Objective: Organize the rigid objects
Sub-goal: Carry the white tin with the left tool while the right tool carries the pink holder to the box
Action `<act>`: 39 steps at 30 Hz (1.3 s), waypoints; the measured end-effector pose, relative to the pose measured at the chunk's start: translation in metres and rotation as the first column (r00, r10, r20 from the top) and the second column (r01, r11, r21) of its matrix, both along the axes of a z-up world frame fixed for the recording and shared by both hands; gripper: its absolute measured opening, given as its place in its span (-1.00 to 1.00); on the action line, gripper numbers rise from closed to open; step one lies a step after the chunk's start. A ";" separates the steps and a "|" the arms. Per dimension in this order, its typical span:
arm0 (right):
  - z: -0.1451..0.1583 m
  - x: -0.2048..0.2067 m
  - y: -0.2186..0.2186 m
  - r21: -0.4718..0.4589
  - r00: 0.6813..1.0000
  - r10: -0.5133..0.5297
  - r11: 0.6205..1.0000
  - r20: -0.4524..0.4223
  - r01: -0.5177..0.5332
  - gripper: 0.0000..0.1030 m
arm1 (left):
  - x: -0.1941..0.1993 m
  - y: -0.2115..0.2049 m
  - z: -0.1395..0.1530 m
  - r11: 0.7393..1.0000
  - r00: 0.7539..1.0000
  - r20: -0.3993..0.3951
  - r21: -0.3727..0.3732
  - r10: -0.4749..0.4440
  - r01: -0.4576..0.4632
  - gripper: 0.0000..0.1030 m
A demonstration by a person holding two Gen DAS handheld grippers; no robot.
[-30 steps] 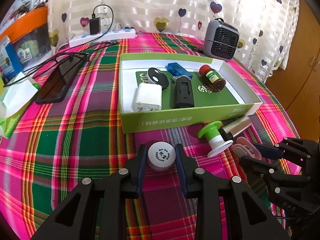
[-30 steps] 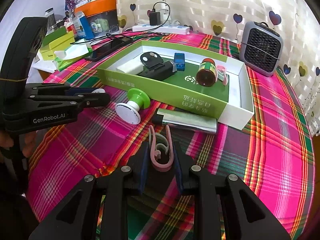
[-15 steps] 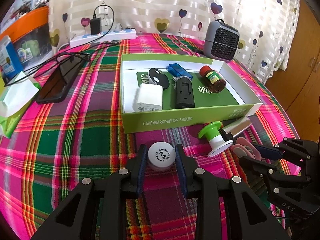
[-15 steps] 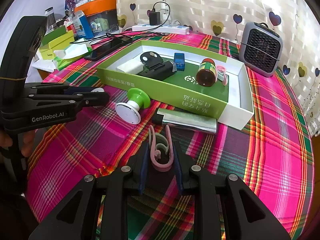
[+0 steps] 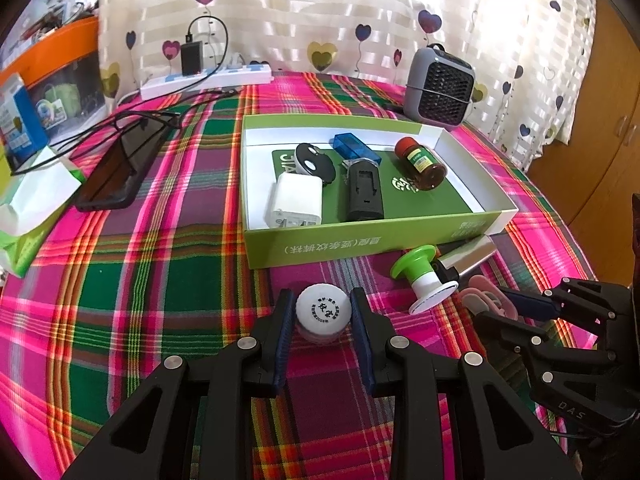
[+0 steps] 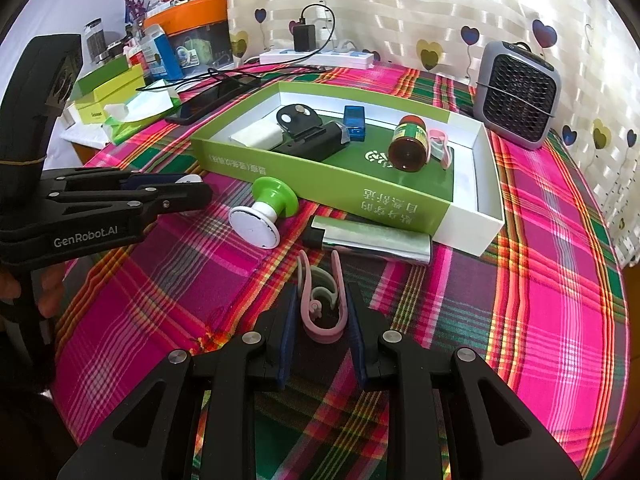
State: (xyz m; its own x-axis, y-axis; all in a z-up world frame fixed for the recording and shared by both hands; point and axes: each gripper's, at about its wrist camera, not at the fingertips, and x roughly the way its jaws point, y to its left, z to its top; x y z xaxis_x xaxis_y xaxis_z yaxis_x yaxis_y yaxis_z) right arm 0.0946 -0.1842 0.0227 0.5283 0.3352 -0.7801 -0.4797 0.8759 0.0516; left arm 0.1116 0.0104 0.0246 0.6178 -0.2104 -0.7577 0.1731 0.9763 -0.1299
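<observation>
Nothing has moved since the earlier frames: both our hands have stayed put over the plaid cloth [image 5: 140, 280]. Our left gripper [image 5: 323, 318] pinches a white-capped jar [image 5: 323, 314], its pads pressed on either side of the cap, the jar resting on the cloth just in front of the green box [image 5: 360, 240]. Our right gripper [image 6: 322, 312] is closed on a pink clip [image 6: 320, 304], which lies on the cloth near the silver lighter [image 6: 372, 240]. A green-and-white stopper [image 6: 264, 212] lies on its side between the two grippers, beside the box wall. Inside the box sit a white charger [image 5: 296, 200], a black holder [image 5: 363, 192], a blue stick [image 5: 354, 146], a brown bottle [image 5: 420, 164] and a round black piece [image 5: 312, 160]. A second pink clip [image 6: 440, 146] rests against the bottle.
</observation>
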 end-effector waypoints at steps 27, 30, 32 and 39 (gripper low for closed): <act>0.043 0.036 0.000 0.059 0.994 -0.097 0.994 0.054 0.094 -0.52 | 0.035 0.006 0.036 1.000 0.999 0.042 -0.022 0.005 -0.004 -0.48; 0.046 0.047 0.002 0.063 0.993 -0.103 0.993 0.053 0.100 -0.52 | 0.044 0.006 0.038 1.000 0.999 0.047 -0.021 0.006 -0.005 -0.48; 0.047 0.054 0.004 0.065 0.993 -0.108 0.992 0.051 0.105 -0.52 | 0.051 0.006 0.040 1.000 0.999 0.045 -0.021 0.007 -0.006 -0.48; 0.049 0.081 0.006 0.082 0.990 -0.136 0.988 0.039 0.132 -0.52 | 0.080 0.006 0.044 1.000 0.999 0.043 -0.017 0.005 -0.005 -0.48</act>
